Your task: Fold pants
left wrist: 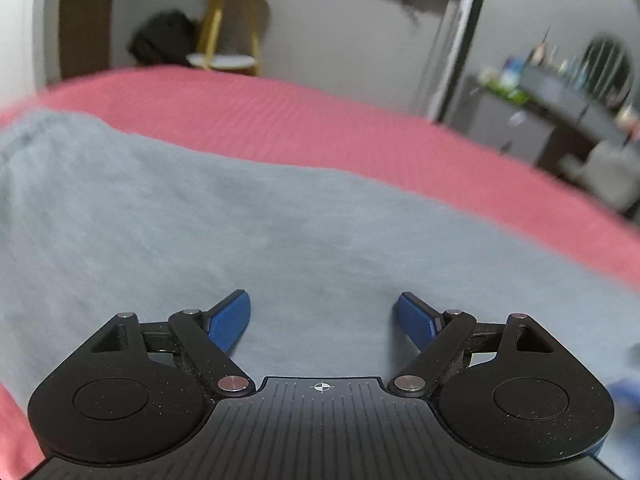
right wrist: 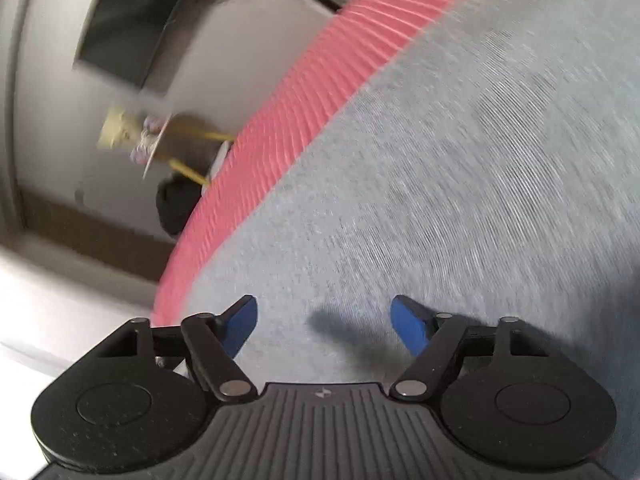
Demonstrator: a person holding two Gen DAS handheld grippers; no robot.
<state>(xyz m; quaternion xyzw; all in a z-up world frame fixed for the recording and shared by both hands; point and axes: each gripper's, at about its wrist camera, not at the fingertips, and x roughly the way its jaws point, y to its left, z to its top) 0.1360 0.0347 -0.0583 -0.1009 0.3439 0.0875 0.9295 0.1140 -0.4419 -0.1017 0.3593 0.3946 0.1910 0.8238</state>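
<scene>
At six o'clock in the left wrist view, the left gripper (left wrist: 323, 316) hangs over the grey pants (left wrist: 200, 220) with its blue fingers (left wrist: 230, 320) spread wide and nothing between them, so the cloth lies free. The right gripper (right wrist: 324, 322) is likewise splayed and empty above the pants (right wrist: 460, 200), casting a small shadow just ahead at twelve o'clock; both seem placed to let the fabric settle flat or to pick a new edge. Farther out, the pants lie spread on the pink bedspread (left wrist: 360, 136), which borders them toward one o'clock. Beyond it, a yellow-legged side table (left wrist: 228, 28) stands by the wall at eleven o'clock.
</scene>
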